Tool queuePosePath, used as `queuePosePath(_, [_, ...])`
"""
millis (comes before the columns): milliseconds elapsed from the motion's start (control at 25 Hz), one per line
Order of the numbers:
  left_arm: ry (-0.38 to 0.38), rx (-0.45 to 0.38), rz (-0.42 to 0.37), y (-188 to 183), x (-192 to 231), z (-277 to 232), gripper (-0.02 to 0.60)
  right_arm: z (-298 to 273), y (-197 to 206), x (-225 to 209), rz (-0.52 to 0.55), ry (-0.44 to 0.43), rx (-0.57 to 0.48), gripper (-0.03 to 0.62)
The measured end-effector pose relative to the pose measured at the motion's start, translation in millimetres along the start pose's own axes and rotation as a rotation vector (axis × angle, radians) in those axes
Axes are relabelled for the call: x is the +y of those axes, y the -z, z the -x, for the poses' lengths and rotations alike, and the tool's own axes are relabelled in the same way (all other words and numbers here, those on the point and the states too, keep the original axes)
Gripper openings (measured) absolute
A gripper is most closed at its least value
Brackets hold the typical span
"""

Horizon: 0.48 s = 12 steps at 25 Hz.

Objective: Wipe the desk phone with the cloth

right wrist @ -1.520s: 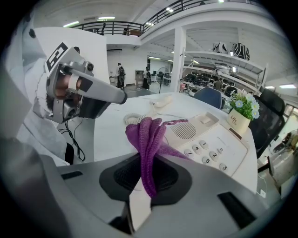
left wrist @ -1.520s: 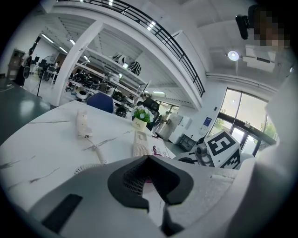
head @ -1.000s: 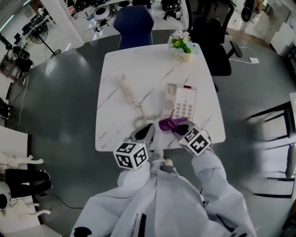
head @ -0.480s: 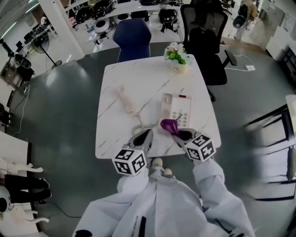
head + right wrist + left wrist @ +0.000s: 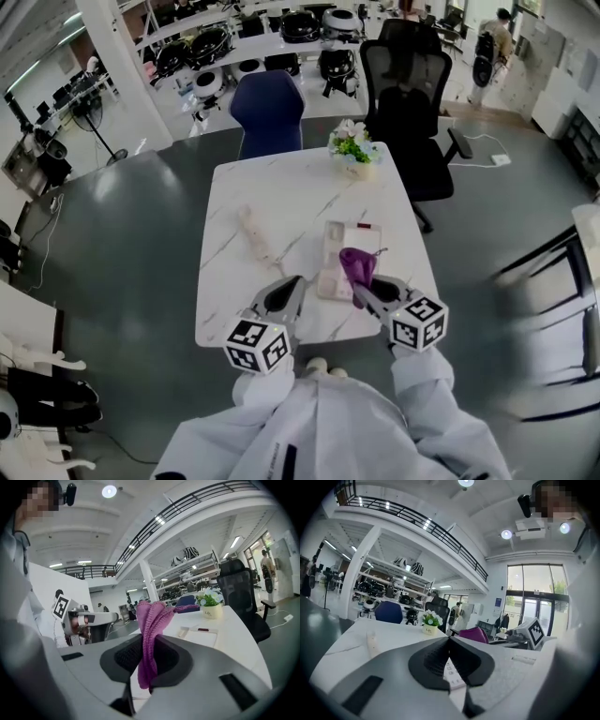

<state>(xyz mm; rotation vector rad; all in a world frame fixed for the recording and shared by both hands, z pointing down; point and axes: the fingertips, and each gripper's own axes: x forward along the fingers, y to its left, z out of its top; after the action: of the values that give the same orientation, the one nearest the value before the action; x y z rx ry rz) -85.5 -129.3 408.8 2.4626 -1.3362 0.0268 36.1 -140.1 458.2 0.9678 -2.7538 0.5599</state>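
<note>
2 hand-held grippers have risen: the right hand-held gripper, clenched on the bunched purple knitted cloth, has lifted it off the white push-button desk phone on the white marble counter. The left hand-held gripper is closed and empty. Wiping looks paused or finished.

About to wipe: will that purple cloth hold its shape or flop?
Probably floppy: the cloth bunches in folds and sags from the shut right gripper. Likely light, since one pinch carries it. Its knit looks grippy, not slippery.
</note>
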Motion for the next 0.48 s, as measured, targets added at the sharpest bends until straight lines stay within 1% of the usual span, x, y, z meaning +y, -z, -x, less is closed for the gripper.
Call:
queuePosePath(160, [0.014,-0.044,-0.027,-22,3,3,-0.003,17,-28,-4,-0.019,0.038,-0.11,0.04])
queuePosePath(320, [0.037,-0.077,-0.046,-41,8,3,-0.003,34,-57,-8,-0.001,0.084,-0.205,0.041])
queuePosePath(480, [0.024,-0.111,-0.052,-55,15,3,-0.003,46,-73,-17,0.0,0.127,-0.278,0.041])
